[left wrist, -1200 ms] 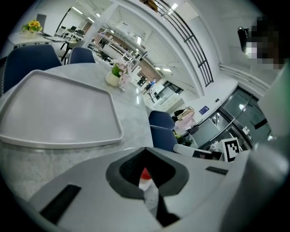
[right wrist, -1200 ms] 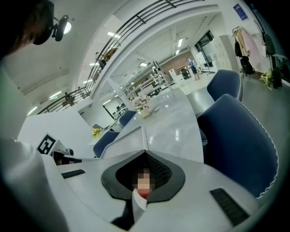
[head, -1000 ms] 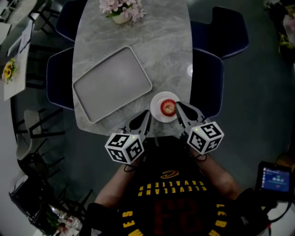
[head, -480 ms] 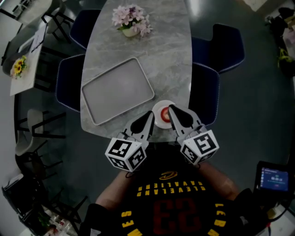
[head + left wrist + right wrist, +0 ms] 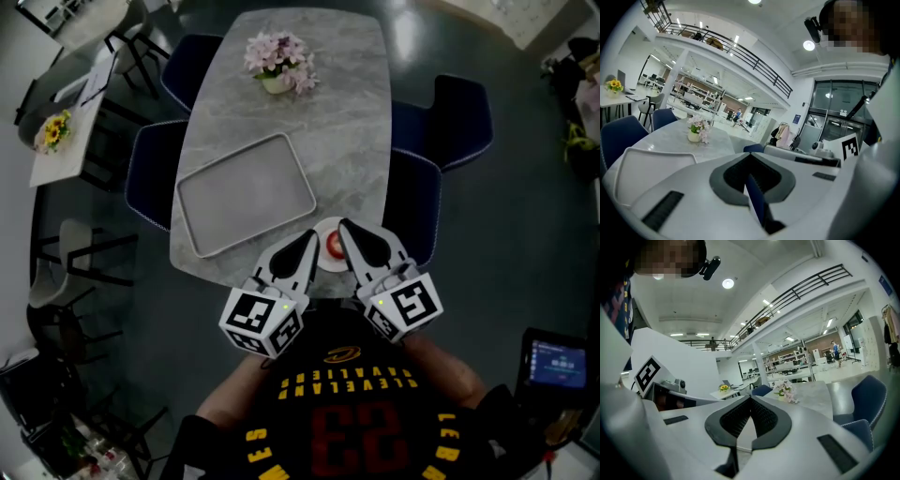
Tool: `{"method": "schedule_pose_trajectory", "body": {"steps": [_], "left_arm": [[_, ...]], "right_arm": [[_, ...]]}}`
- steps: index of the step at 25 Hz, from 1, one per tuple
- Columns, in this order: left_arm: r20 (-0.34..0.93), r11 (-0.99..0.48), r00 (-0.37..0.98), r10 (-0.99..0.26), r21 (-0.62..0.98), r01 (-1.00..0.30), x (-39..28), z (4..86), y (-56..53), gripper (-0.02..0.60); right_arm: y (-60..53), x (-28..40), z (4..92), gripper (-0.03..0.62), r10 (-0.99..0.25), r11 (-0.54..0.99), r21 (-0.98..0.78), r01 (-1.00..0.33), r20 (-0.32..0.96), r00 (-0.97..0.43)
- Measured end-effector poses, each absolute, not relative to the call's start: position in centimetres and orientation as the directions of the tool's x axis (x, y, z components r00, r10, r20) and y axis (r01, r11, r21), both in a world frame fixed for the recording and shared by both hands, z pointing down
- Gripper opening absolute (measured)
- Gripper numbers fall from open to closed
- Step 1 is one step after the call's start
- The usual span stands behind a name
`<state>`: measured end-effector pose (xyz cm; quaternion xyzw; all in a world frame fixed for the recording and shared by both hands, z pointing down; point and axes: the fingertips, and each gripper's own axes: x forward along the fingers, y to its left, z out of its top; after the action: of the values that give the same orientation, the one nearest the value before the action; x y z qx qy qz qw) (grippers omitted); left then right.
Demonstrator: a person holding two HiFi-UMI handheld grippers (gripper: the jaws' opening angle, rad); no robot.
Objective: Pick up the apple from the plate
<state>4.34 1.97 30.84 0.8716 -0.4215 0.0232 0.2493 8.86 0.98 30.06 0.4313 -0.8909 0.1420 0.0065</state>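
The apple (image 5: 335, 246) sits on a small white plate (image 5: 328, 265) at the near edge of the grey marble table (image 5: 337, 122), just below the middle of the head view. Only a red sliver of it shows in the gap between the two tools. The left gripper (image 5: 309, 236) points up at the plate's left side and the right gripper (image 5: 343, 226) at its right side. Their tips seem to overlap the plate's rim, though the steep angle does not settle whether either touches the apple.

In the left gripper view the left gripper's (image 5: 750, 156) jaws meet at the tips with nothing between them (just a strip of blue chair behind). The right gripper view shows the same for the right gripper (image 5: 751, 397): tips together, only table surface seen through the hollow.

A grey tray (image 5: 246, 192) lies left of centre, and a pot of pink flowers (image 5: 278, 64) stands at the top.
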Motion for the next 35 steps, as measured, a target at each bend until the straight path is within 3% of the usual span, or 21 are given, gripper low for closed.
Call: {"method": "schedule_pose_trajectory", "body": {"steps": [13,35], "left_arm": [[0.192,-0.536,0.590,-0.784,0.270,-0.800,3.2,26.7,2.2,0.000],[0.130,-0.571,0.589,-0.798,0.149,-0.807,-0.2,25.2,0.8,0.000]], "right_arm": [[1.1,7.5,26.4,0.006,-0.755,0.639,-0.161,-0.752,0.055,-0.653],[-0.6,3.9,25.5,0.006,-0.757,0.641,-0.139,-0.755,0.047,-0.651]]}}
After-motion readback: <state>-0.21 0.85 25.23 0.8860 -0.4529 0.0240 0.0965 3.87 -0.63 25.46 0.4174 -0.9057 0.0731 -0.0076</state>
